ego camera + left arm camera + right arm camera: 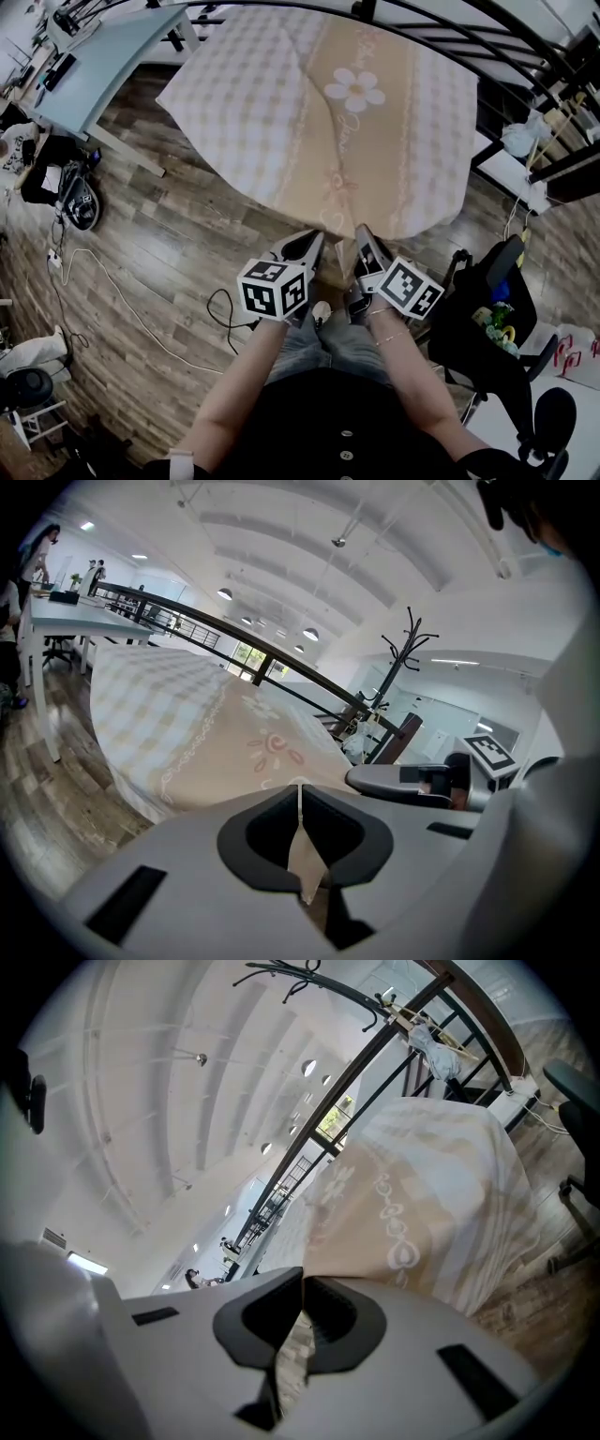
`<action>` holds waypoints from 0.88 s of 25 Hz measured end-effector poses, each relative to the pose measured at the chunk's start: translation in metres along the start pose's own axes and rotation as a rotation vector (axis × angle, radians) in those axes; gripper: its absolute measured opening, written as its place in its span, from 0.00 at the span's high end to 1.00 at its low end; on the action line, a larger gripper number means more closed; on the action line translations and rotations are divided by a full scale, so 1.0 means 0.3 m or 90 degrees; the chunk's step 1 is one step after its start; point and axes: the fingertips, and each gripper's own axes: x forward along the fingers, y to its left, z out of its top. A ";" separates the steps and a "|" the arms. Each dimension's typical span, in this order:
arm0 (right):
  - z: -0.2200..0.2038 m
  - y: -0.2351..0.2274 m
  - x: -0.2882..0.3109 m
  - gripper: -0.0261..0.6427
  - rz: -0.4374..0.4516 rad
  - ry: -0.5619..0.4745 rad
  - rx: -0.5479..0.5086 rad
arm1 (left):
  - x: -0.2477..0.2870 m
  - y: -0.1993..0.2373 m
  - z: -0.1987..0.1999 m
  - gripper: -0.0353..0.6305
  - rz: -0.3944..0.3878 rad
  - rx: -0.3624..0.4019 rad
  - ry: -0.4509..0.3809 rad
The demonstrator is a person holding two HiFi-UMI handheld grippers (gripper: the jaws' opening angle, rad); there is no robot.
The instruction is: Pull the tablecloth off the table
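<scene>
Head view: we are pinching the near hem of the tablecloth [319, 122], which is draping over the table, with the left gripper [307, 246] and the right gripper [367, 246]. Pulling evenly toward ourselves looks best. A chair [487, 309] is crowding our right.
Left gripper view: the jaws are pressing together on cloth.
Right gripper view: the jaws are likewise clamping the hem.

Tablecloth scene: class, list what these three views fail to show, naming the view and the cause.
1. Table: every view; the tablecloth covers it wholly.
2. Lettering under the daisy: head view; too small to read.
3. Far edge of the tablecloth: head view; the black railing crosses it.
4. Distant person: left gripper view; tiny, at the dark rim.
</scene>
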 end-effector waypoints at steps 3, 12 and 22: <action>-0.009 0.010 -0.020 0.92 0.004 0.005 0.003 | -0.015 -0.020 -0.014 0.91 0.001 0.002 0.007; -0.044 0.057 -0.044 0.92 0.013 0.010 -0.003 | -0.050 -0.031 0.015 0.91 -0.008 0.014 0.005; -0.106 0.108 -0.094 0.92 -0.008 -0.023 0.004 | -0.159 -0.039 0.002 0.91 -0.046 0.019 0.007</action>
